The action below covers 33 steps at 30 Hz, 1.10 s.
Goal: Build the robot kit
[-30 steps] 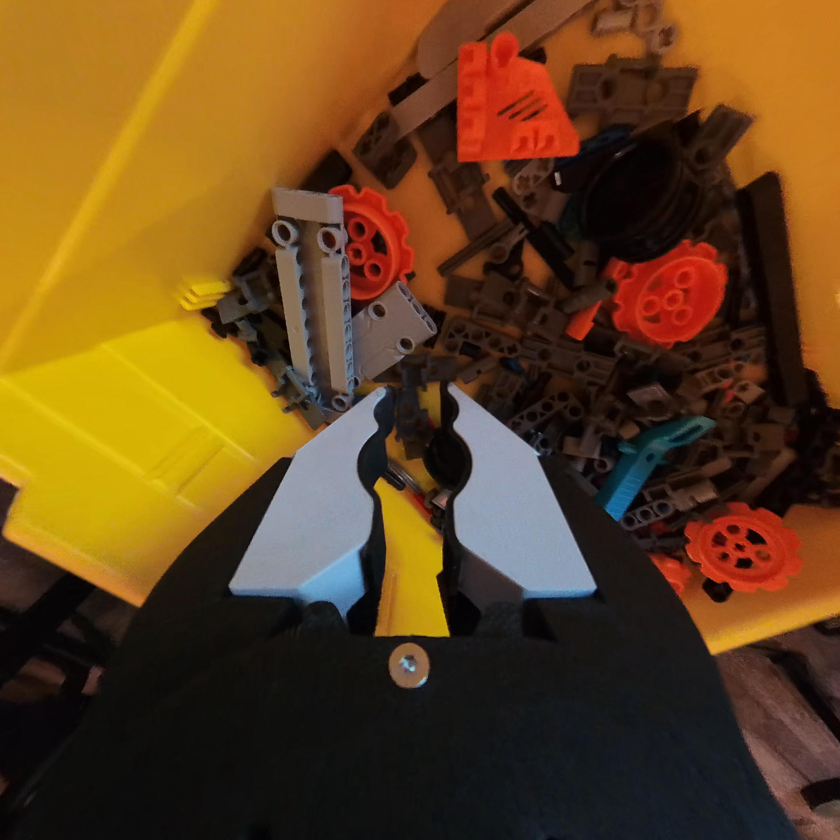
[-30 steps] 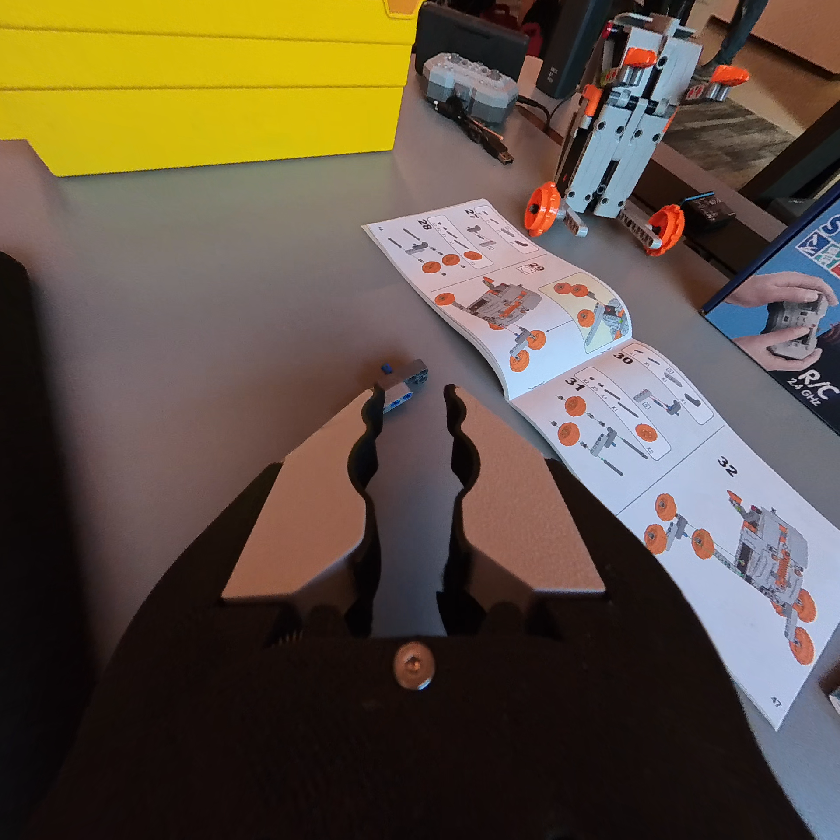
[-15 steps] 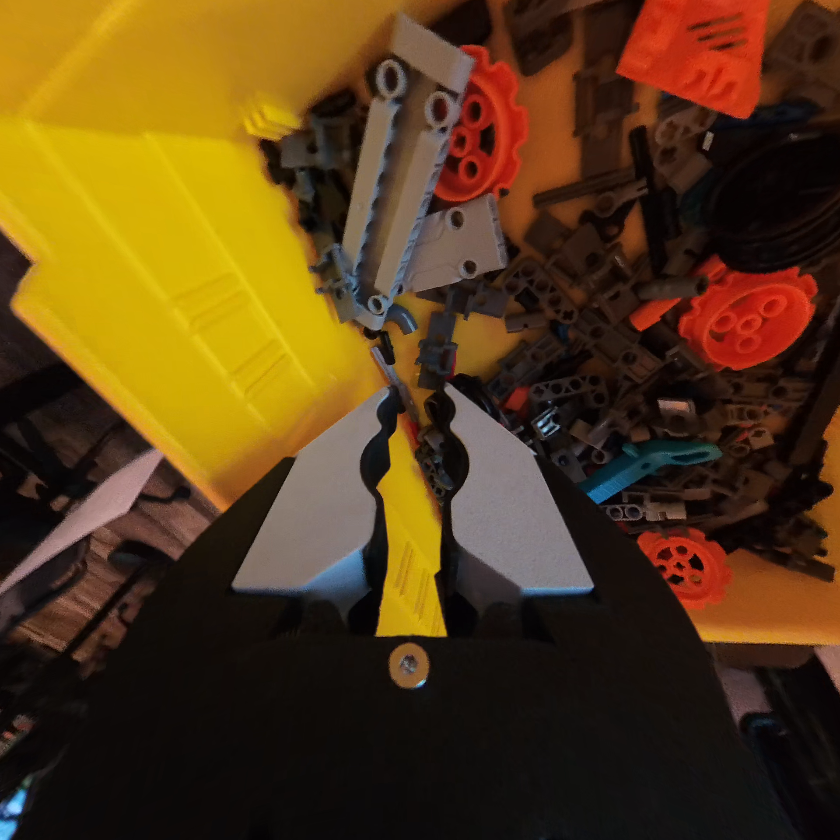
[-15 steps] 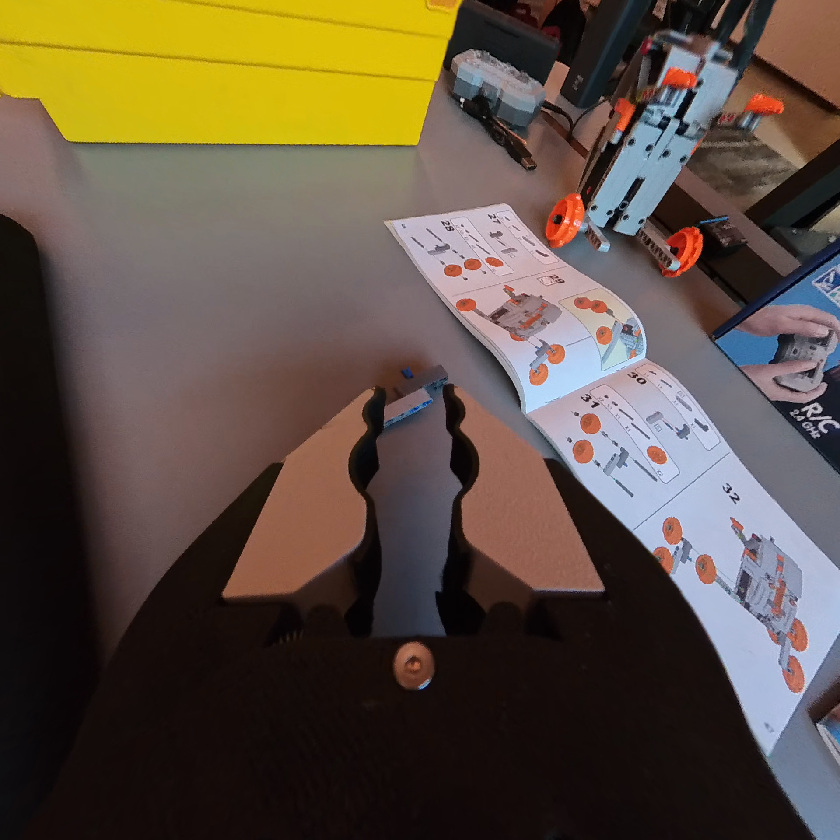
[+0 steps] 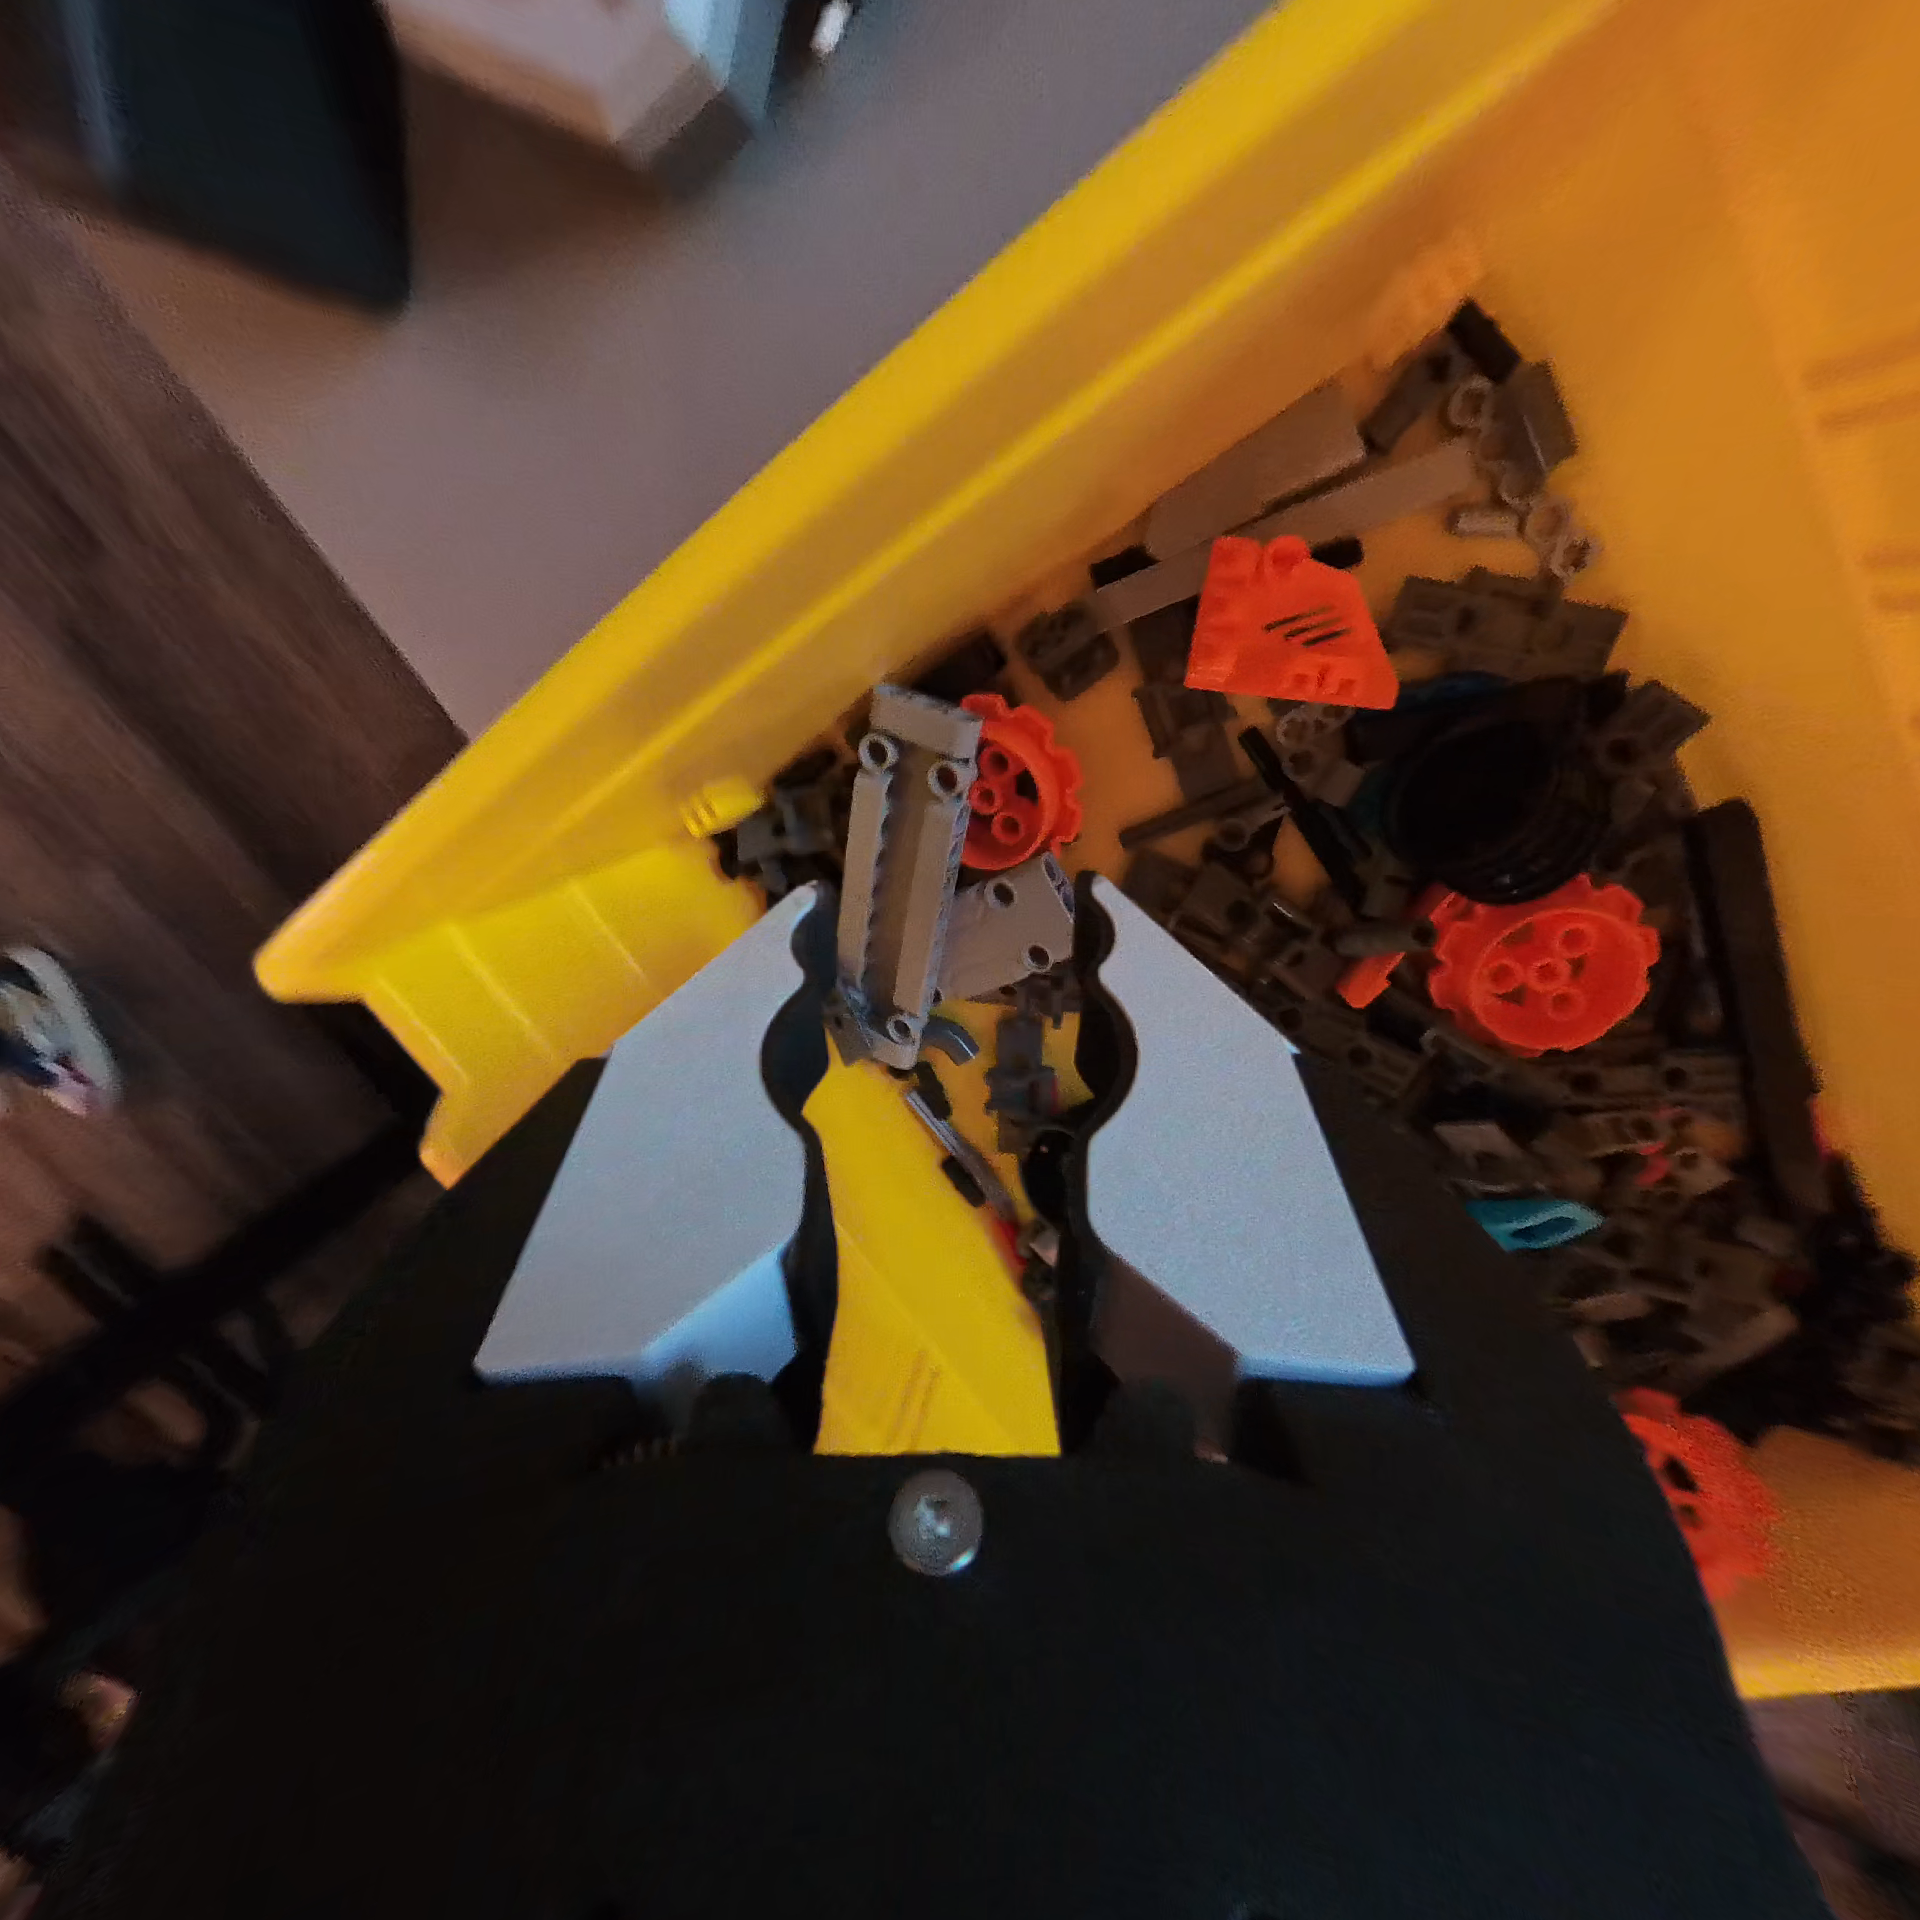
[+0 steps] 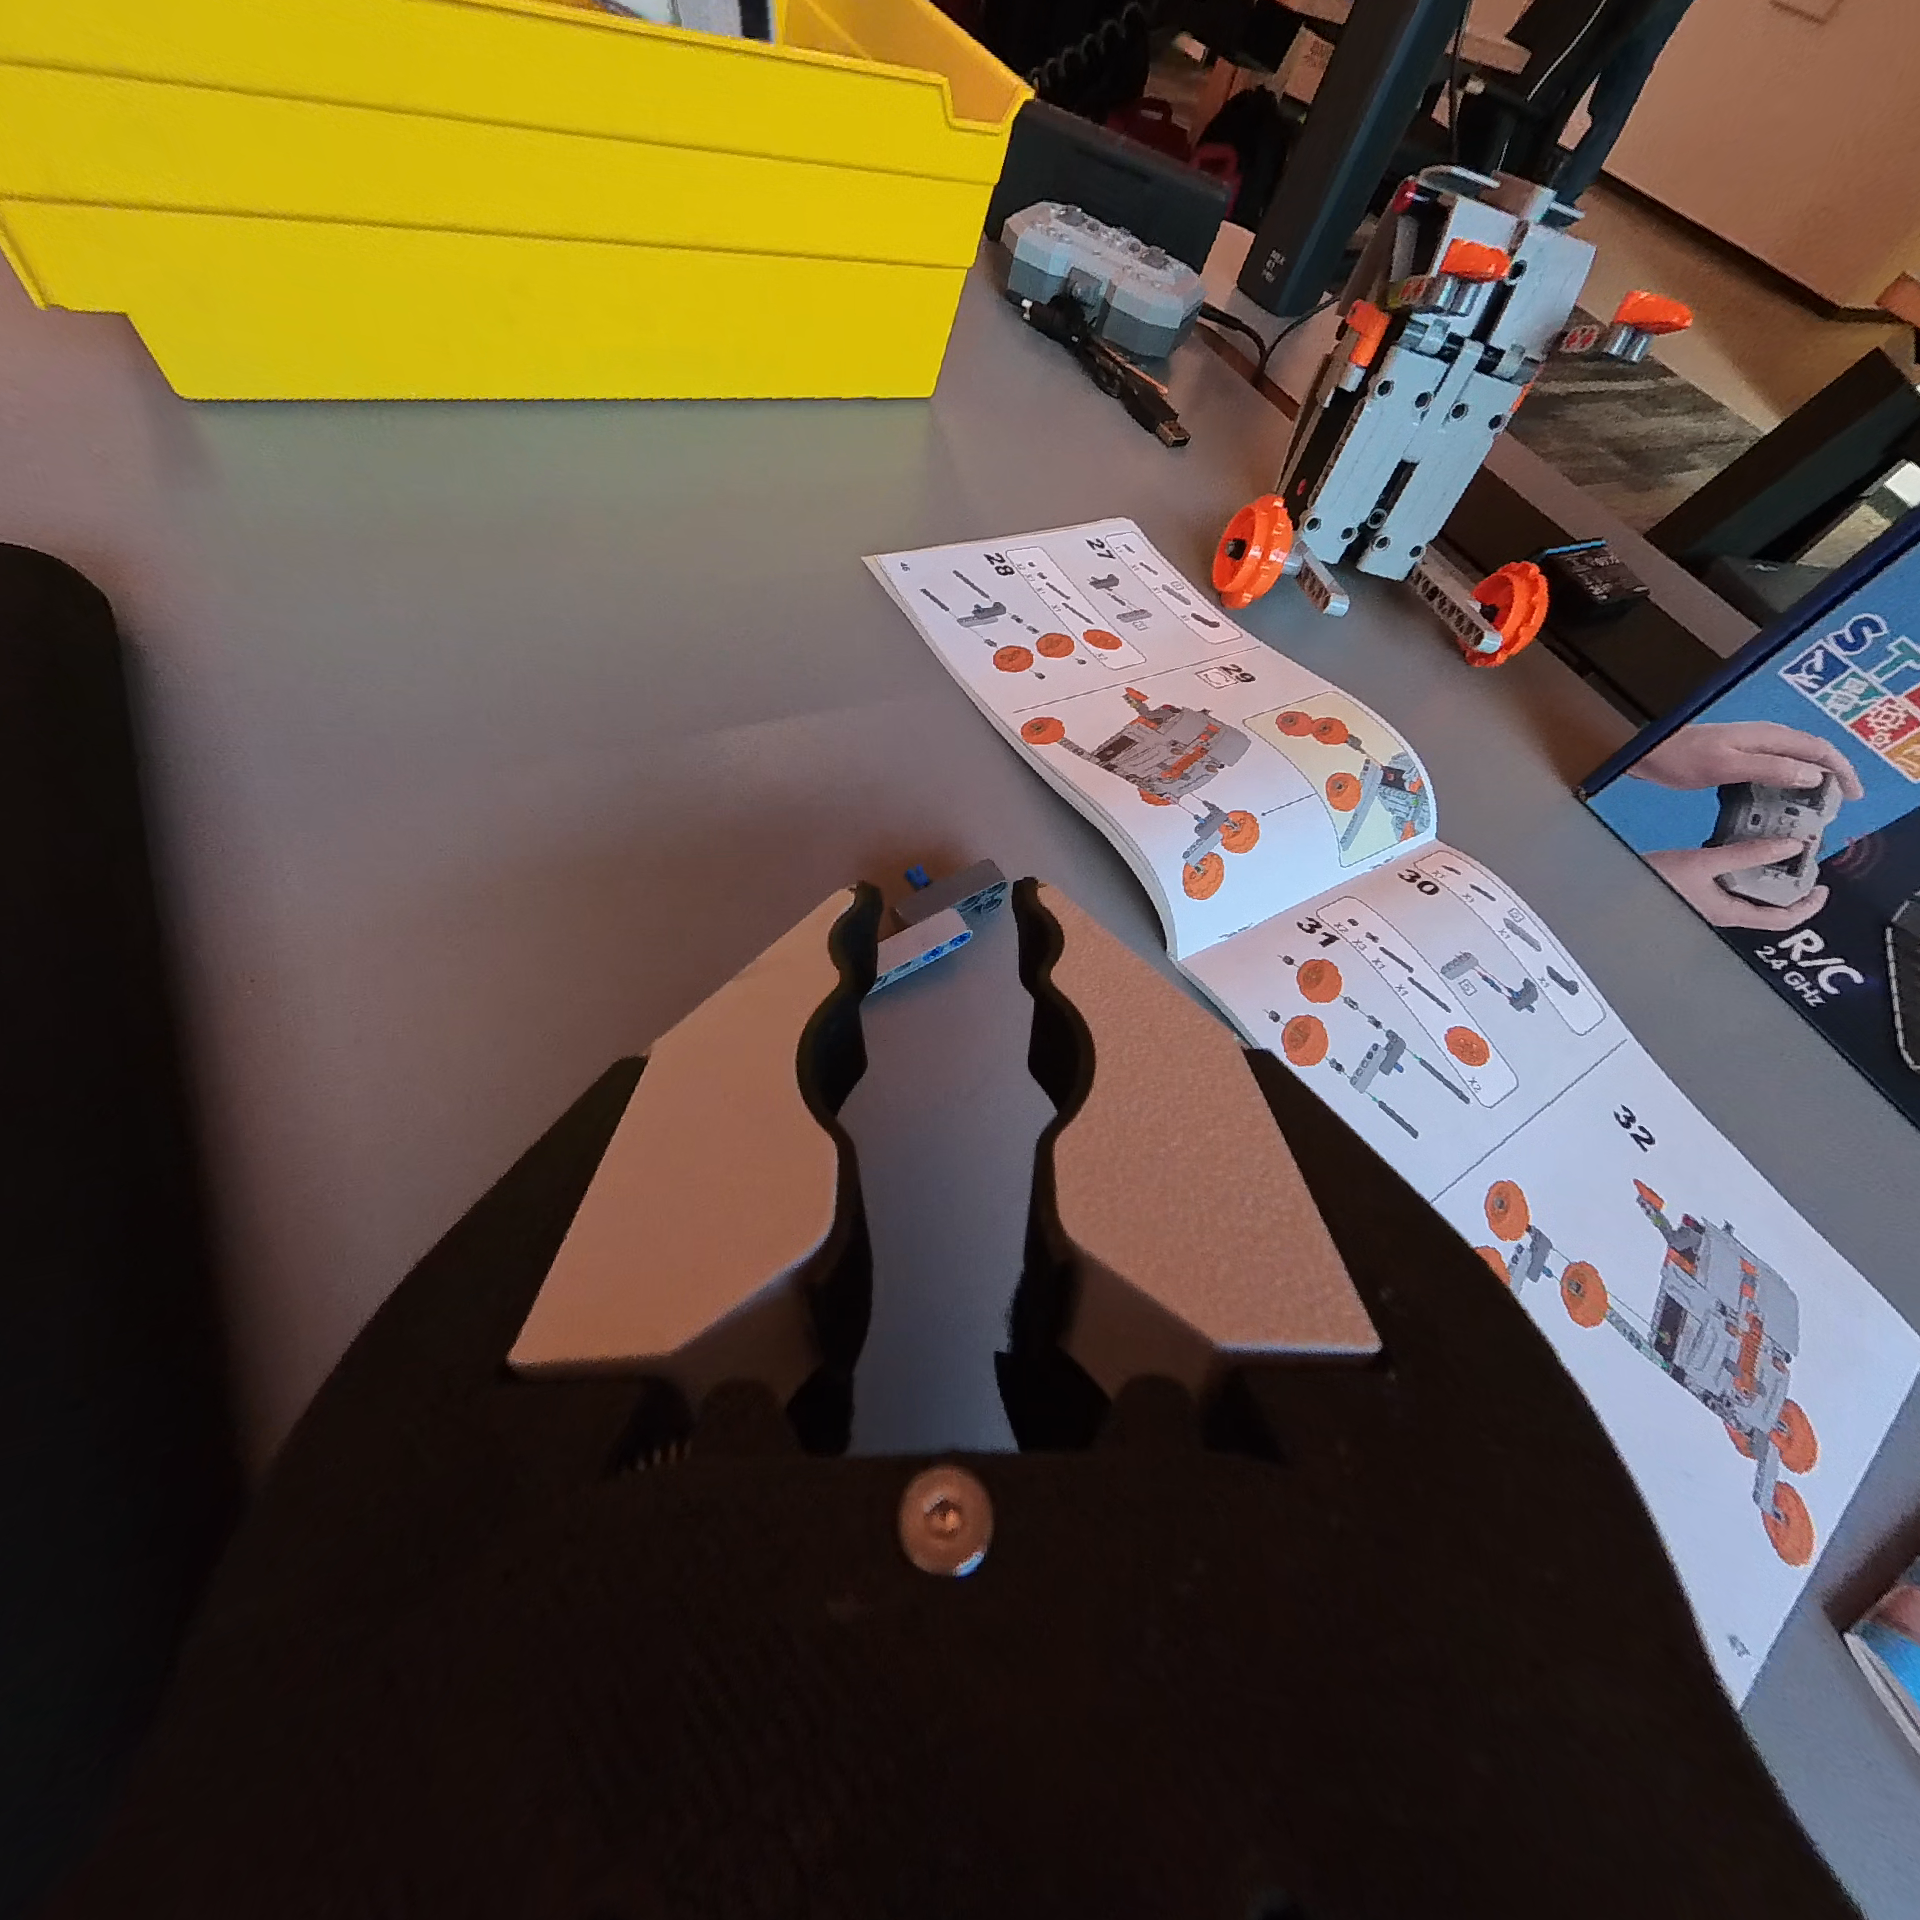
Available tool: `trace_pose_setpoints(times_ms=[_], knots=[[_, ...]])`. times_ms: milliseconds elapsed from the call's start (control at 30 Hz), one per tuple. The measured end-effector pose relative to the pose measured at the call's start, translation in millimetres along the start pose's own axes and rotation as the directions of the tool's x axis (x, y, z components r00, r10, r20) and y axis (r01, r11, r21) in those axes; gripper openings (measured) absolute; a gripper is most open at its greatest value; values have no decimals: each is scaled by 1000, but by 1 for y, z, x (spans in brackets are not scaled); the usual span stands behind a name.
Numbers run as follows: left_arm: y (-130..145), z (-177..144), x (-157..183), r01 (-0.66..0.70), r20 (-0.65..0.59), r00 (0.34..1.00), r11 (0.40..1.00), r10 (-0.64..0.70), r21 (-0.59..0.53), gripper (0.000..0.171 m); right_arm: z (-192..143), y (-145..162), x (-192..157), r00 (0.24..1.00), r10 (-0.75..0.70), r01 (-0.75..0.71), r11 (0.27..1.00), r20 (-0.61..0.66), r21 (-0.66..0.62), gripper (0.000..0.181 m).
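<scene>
Left tongs (image 5: 943,904) spread wide over the yellow plastic bin (image 5: 831,540), above a long grey studded beam (image 5: 902,883). Right tongs (image 6: 940,894) narrowly parted, empty, a small grey-blue brick (image 6: 935,925) at their tips on the grey worktop (image 6: 520,675).

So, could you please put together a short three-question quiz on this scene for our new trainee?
1. True or false: the left hand-held gripper is open above the parts in the yellow bin.
2. What lies at the tips of the right hand-held gripper? A) orange wheel B) small grey piece C) cable
3. Fill in: the open booklet lies on the grey ____.

Key: 1 true. 2 B, the small grey piece. 3 table.
</scene>
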<state>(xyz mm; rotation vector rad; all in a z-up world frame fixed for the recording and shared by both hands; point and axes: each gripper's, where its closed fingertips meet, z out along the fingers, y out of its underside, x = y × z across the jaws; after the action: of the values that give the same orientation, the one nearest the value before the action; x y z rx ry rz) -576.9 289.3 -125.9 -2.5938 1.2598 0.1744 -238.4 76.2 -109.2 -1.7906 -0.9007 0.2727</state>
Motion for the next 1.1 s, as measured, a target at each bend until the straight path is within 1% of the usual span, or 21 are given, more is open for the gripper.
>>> trace_pose_setpoints(times_ms=[33, 67, 100, 233, 367, 633, 800, 933, 1100], knots=[[-2, 1, -1, -57, 20, 998, 998, 57, -1, 40, 0, 1, -1, 1000, -2, 2, 1000, 2, -3, 25], [-1, 2, -4, -89, 43, 995, 996, 89, -15, 39, 1, 1, -1, 1000, -4, 5, 1000, 4, -7, 25], [-1, 3, -4, -96, 38, 995, 995, 97, -24, 39, 1, 2, -1, 1000, -8, 8, 1000, 3, -10, 25], [-2, 3, -4, -57, -1, 998, 998, 57, -25, 37, 2, 1, 0, 1000, -12, 12, 1000, -1, -11, 25], [4, 4, -8, -70, 11, 997, 996, 71, -46, 36, 3, 2, 0, 1000, -14, 14, 1000, 3, -14, 25], [10, 6, -6, -62, -15, 998, 998, 61, -29, 36, 4, 4, 1, 1000, -14, 14, 1000, -2, -24, 25], [9, 5, -3, -81, -34, 996, 997, 80, -15, 35, 3, 3, 3, 1000, -11, 11, 1000, -15, -20, 25], [9, 7, 0, -133, -62, 989, 991, 132, -11, 33, 0, 3, 4, 1000, -11, 10, 1000, -27, -14, 25], [9, 4, -5, -162, -77, 984, 987, 161, -17, 31, -1, 4, 3, 1000, -15, 14, 1000, -24, -19, 25]])
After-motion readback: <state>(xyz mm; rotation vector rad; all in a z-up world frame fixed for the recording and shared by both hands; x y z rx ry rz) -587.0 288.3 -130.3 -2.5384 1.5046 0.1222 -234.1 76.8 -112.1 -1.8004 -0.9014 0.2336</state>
